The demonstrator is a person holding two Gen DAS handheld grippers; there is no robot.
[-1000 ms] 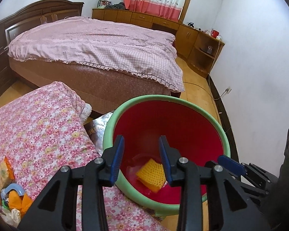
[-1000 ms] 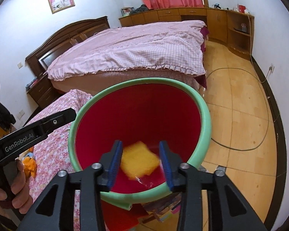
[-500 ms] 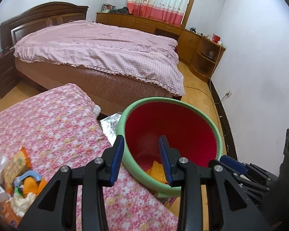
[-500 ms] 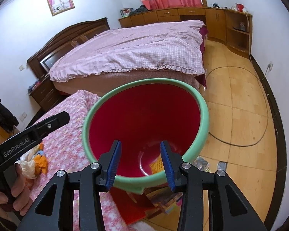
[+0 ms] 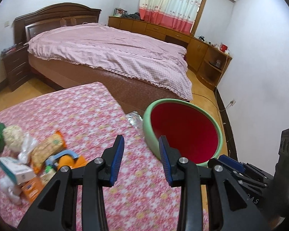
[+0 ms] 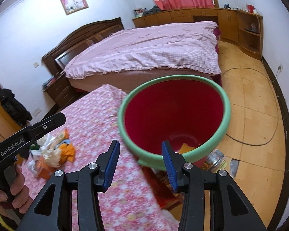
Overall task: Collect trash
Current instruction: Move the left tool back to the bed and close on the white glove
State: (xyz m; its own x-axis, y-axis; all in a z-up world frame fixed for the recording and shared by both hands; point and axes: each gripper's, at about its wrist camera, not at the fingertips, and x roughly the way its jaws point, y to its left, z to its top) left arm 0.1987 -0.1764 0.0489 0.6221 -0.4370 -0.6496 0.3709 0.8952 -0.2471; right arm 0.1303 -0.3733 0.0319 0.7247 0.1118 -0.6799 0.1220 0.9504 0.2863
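Note:
A red bin with a green rim [image 5: 183,130] [image 6: 227,113] stands by the corner of the flowered table [image 5: 77,115] [image 6: 98,119]. A yellow piece [image 6: 186,147] lies at its bottom. Mixed trash [image 5: 38,157] [image 6: 52,152], with wrappers, a small box and orange scraps, is piled on the table to the left. My left gripper [image 5: 141,140] hangs open over the table edge beside the bin, with nothing between its fingers. My right gripper [image 6: 140,144] is at the bin's near rim; its jaws are opening and hold nothing.
A large bed with a pink cover [image 5: 109,53] fills the room behind. Wooden cabinets [image 5: 202,50] line the far wall. A cable [image 6: 260,140] loops on the floor right of the bin. Crinkled plastic [image 5: 133,118] lies between table and bin. A hand [image 6: 7,194] holds the left gripper.
Both grippers have drawn back and leftward from over the bin toward the table. The bin now looks smaller and farther right, and the trash pile has come into view. The right jaws stand slightly wider.

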